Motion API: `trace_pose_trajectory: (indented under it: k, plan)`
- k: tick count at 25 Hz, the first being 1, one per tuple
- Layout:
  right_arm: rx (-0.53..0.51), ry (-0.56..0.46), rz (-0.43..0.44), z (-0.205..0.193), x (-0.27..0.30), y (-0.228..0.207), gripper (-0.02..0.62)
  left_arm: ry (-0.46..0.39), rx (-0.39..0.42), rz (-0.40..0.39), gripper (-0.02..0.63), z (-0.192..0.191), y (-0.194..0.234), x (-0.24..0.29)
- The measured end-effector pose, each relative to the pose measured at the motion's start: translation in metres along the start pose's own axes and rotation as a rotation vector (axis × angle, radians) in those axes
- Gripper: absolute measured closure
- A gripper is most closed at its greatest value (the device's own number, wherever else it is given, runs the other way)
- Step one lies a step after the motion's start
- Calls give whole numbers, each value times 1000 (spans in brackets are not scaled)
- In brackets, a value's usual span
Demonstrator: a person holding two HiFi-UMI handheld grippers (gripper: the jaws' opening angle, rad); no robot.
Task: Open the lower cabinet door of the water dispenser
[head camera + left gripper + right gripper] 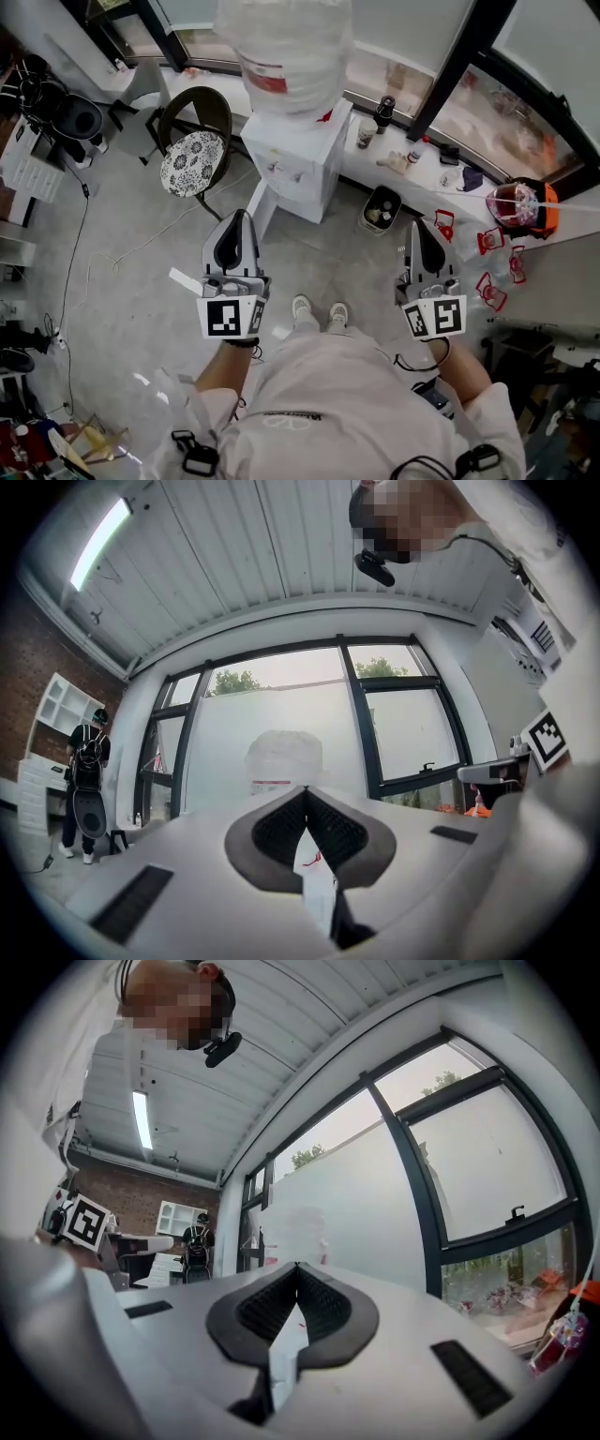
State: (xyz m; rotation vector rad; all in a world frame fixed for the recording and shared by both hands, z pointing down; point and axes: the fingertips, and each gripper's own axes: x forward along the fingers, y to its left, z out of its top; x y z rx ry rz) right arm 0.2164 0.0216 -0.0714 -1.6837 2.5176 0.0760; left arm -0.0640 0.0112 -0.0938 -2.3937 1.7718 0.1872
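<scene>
The white water dispenser (pixel 298 155) stands against the window ledge with a big clear bottle (pixel 292 42) on top; its front face, with the lower door, looks toward me. My left gripper (pixel 240 216) is held up in front of it, short of the cabinet, jaws shut on nothing. My right gripper (pixel 416 225) hovers to the right, also shut and empty. In the left gripper view the left gripper (pixel 306 791) points at the bottle (pixel 283 758). In the right gripper view the right gripper (pixel 297 1266) points at the same bottle (pixel 296 1227), seen faintly.
A chair with a patterned cushion (pixel 194 161) stands left of the dispenser and a small bin (pixel 381 208) right of it. The ledge (pixel 422 173) carries bottles and small items. Red objects (pixel 489 242) lie on the floor at right. A person (pixel 86 789) stands far left.
</scene>
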Motion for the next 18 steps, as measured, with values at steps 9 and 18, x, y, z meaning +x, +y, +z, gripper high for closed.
trace_pose_trajectory:
  k: [9,18]
  plan:
    - [2,-11,-3,2,2,4,580,-7,-6,-1,603,3,-1,-2]
    - [2,-13,5,2,8,5,580,-14,-1,-9,603,5,-1,3]
